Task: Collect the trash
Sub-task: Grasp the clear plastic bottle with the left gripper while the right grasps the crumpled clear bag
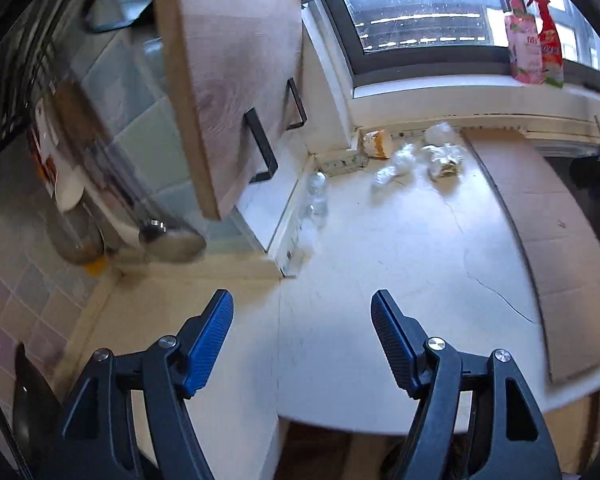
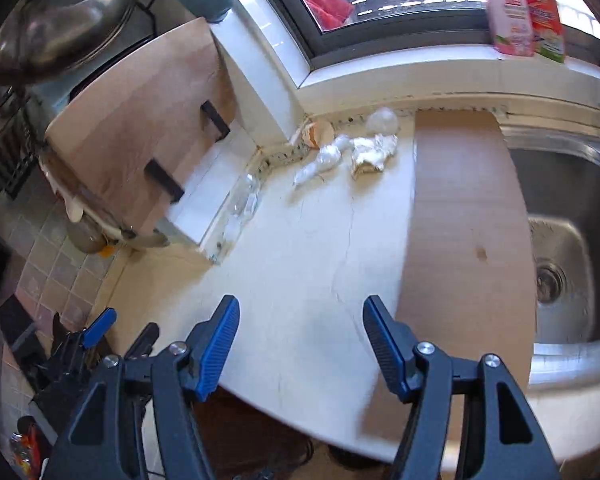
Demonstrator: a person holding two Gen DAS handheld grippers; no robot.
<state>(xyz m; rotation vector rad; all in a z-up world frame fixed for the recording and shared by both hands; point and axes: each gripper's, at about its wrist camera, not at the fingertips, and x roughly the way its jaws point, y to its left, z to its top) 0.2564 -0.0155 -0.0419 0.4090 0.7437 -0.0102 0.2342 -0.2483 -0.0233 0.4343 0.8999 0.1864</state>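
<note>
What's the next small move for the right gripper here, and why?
Probably ease the right gripper forward over the white counter toward the crumpled white wrapper near the back wall. Both grippers are open and hold nothing, with the left gripper back at the near edge. The trash sits far off: the wrapper, a twisted clear plastic bag beside it, and a clear bottle to the left.

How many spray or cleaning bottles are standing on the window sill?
2. A pink bottle stands at the right end of the window sill, and a red spray bottle stands right beside it, touching on its right. Others beyond the frame edge may be hidden.
</note>
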